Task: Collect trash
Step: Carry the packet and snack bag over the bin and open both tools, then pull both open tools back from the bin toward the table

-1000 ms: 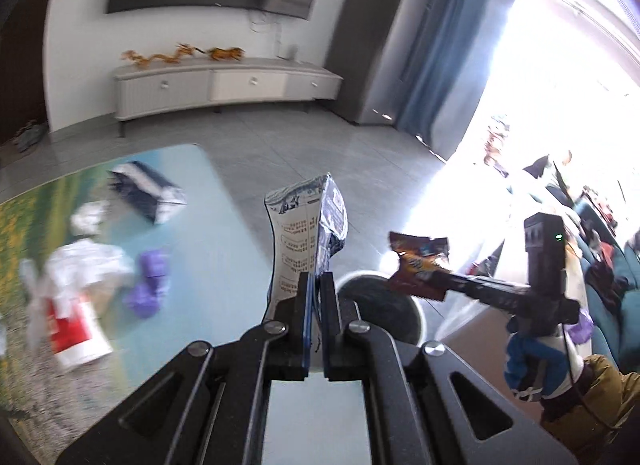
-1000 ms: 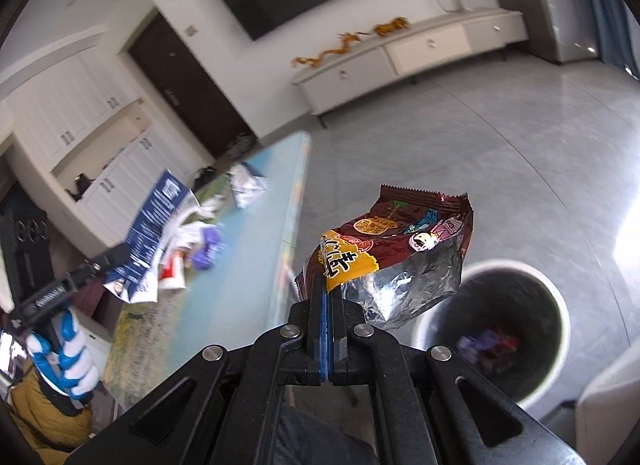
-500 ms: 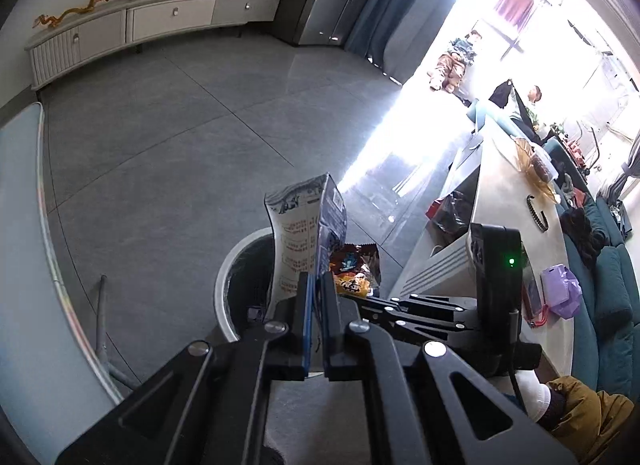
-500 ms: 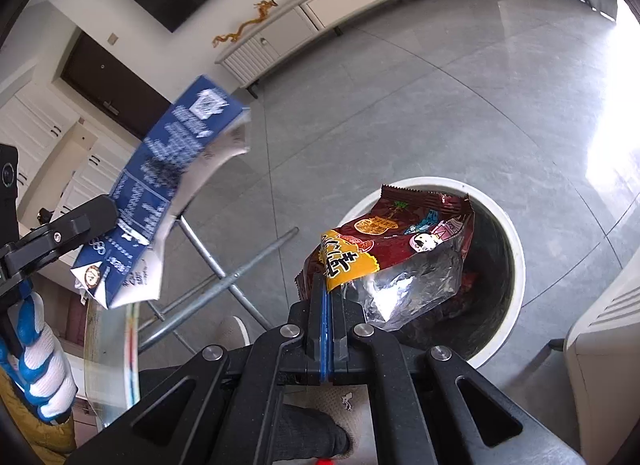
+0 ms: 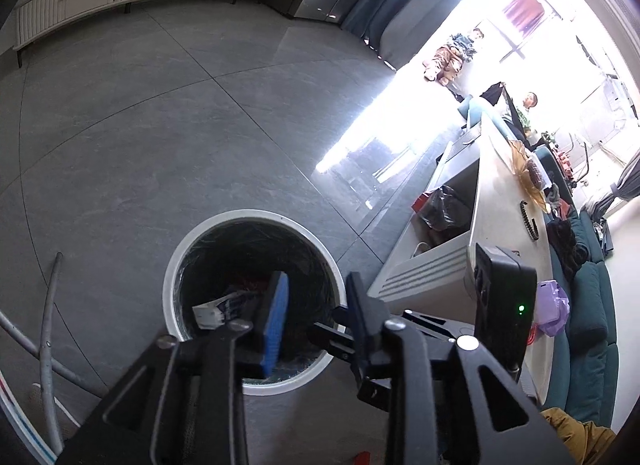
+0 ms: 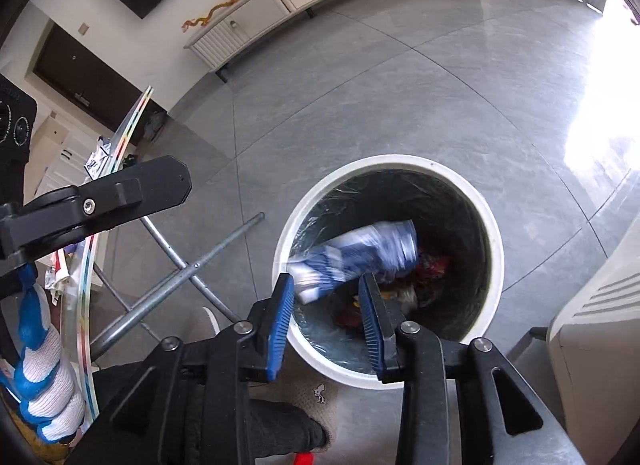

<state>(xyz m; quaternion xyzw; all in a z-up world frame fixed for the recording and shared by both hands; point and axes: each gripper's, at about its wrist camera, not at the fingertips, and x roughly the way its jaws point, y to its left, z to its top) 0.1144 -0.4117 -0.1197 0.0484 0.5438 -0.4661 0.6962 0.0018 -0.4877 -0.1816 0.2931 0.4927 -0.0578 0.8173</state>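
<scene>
A round bin (image 5: 240,217) with a white rim and a dark liner stands on the grey floor, right below both grippers. My left gripper (image 5: 316,317) hangs over its mouth, jaws opening, nothing between them. A blue-and-white carton (image 5: 218,307) is inside the bin; the right wrist view shows this carton (image 6: 356,253) blurred, falling. My right gripper (image 6: 326,305) is over the bin (image 6: 388,161) too, jaws opening and empty. Red-brown wrappers (image 6: 432,265) lie at the bottom. One finger (image 6: 152,185) of the left gripper reaches in from the left.
A glass table edge (image 6: 86,305) with crossed metal legs (image 6: 180,277) stands left of the bin. A white cabinet (image 5: 432,265) and a long counter (image 5: 504,193) rise close on its right. A gloved hand (image 6: 36,345) holds the left gripper. Grey floor lies beyond.
Both grippers sank toward the bin and opened. The carton left the left jaws and the snack bag left the right jaws; both have dropped into the bin.
</scene>
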